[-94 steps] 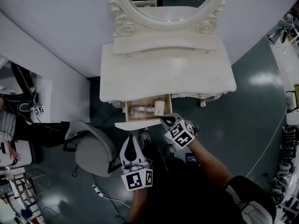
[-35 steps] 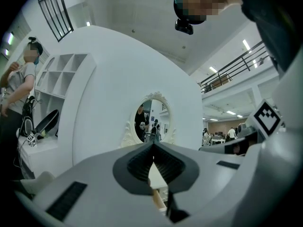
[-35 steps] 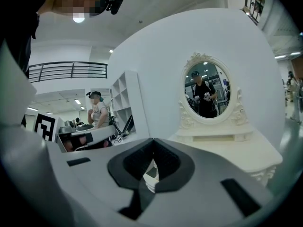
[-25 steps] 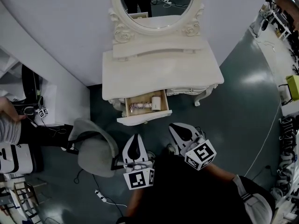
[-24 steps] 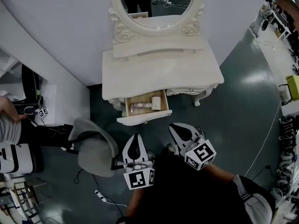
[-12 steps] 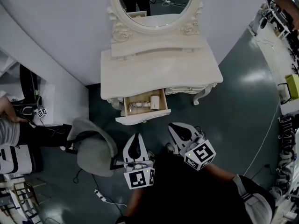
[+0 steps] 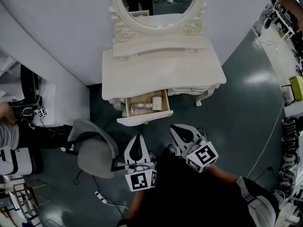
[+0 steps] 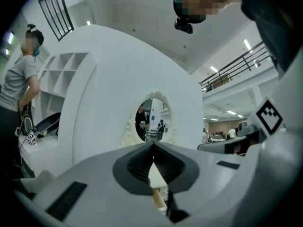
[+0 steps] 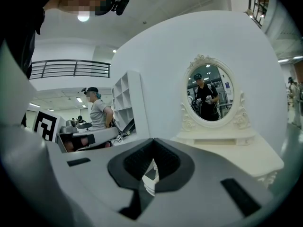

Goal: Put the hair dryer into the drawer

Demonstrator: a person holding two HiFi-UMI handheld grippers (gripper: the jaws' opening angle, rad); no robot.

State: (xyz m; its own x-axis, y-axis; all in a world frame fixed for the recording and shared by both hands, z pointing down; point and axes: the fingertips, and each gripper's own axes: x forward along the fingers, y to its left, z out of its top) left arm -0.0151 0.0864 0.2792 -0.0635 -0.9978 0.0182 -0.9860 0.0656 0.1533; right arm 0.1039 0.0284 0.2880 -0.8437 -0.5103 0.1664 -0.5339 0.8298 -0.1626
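Observation:
The white hair dryer (image 7: 156, 102) lies inside the open wooden drawer (image 7: 165, 101) of the white dressing table (image 7: 161, 74), with its coiled cord to its left. Both grippers hover over the floor in front of the drawer, clear of it. My left gripper (image 7: 138, 138) is shut and empty, its jaws meeting at a point (image 8: 152, 144). My right gripper (image 7: 174, 127) is also shut with nothing in it (image 9: 152, 141). Both point toward the table and its oval mirror (image 8: 152, 118) (image 9: 211, 96).
A grey chair (image 7: 93, 152) stands left of my left gripper, near the drawer's left corner. A person (image 7: 9, 131) is at the far left by a white shelf unit (image 9: 127, 103). A power strip (image 7: 99, 193) and cables lie on the dark floor.
The right gripper, earlier at the drawer's front right corner, has drawn back toward me. Over the last second both grippers stay still and the drawer stays open.

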